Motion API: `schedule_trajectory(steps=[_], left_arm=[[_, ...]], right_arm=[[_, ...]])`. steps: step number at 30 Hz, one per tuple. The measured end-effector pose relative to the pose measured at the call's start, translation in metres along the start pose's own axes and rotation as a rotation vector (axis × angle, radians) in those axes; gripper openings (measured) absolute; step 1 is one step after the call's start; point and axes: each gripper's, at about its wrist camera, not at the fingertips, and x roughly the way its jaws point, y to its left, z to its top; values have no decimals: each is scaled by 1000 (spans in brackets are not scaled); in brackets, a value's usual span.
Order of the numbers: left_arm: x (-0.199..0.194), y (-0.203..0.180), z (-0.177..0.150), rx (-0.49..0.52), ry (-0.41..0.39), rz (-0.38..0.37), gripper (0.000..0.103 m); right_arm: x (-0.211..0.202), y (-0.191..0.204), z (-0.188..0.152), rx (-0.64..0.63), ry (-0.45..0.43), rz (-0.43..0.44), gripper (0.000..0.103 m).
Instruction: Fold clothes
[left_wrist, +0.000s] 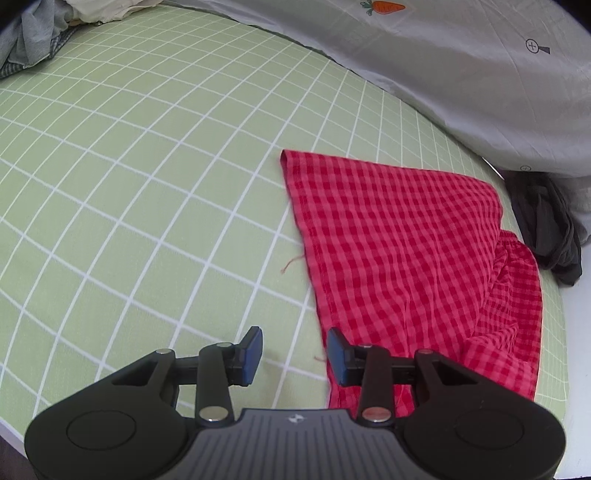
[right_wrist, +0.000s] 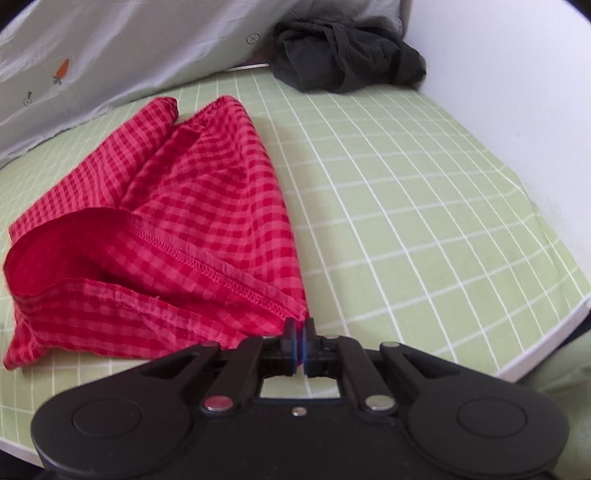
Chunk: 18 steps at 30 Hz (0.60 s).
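Note:
A red checked garment (left_wrist: 399, 243) lies on the green grid sheet (left_wrist: 147, 184), partly folded over itself. My left gripper (left_wrist: 295, 356) is open and empty, hovering at the garment's near left edge; its right finger (left_wrist: 338, 358) is over the cloth. In the right wrist view the same garment (right_wrist: 184, 206) spreads to the left, with a stitched hem showing. My right gripper (right_wrist: 299, 341) is shut on the garment's near corner and lifts it slightly.
A grey quilt with a carrot print (left_wrist: 461, 74) lies along the back. A dark grey garment (right_wrist: 347, 55) is bunched near the white wall (right_wrist: 517, 92). More clothes (left_wrist: 33, 37) are piled at the far left. The bed's edge (right_wrist: 535, 339) is at the right.

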Motion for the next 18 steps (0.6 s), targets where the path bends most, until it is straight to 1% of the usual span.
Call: schedule_trajectory(steps=[1,2,3,4,5,6,7,8,9,11,13,15,18], left_arm=[[-1,0,-1,0,1,1,40],[-1,0,-2,1,1,2,40],[-2,1,-3,1,2,2,40],[-2,1,-4,2,3,3,40],[-3,1,-5,3,3,4,40],[-4,0,-6,8,2,1,40],[-5,-1,-6,13,1,-2,40],[-6,-2,-6,18,1,-4,41],[-7,-3,-7,24,0,-7,42],[-9,-5,-8,34,-2,-13,48],[-10,-5,-8,48,-3,-6,48],[-11,-4,-9,58,-6,-2,48],[-15,1,-10,56,-9,-5,48]], right_arm=[[0,-1,-3,3,4,-2,7],[-2,-1,-3,5,-6,3,10],[-6,1,-3,0,-28,12,14],[-10,4,-3,-6,-50,21,22],[-14,7,-2,-12,-72,30,26],[-18,12,1,-21,-98,37,32],[-21,18,4,-30,-125,45,36],[-23,24,7,-38,-148,56,42],[-22,29,11,-46,-161,80,47],[-12,41,22,-82,-157,116,50],[-1,53,30,-96,-144,134,50],[6,59,40,-20,-125,162,50],[4,62,51,188,-126,258,50]])
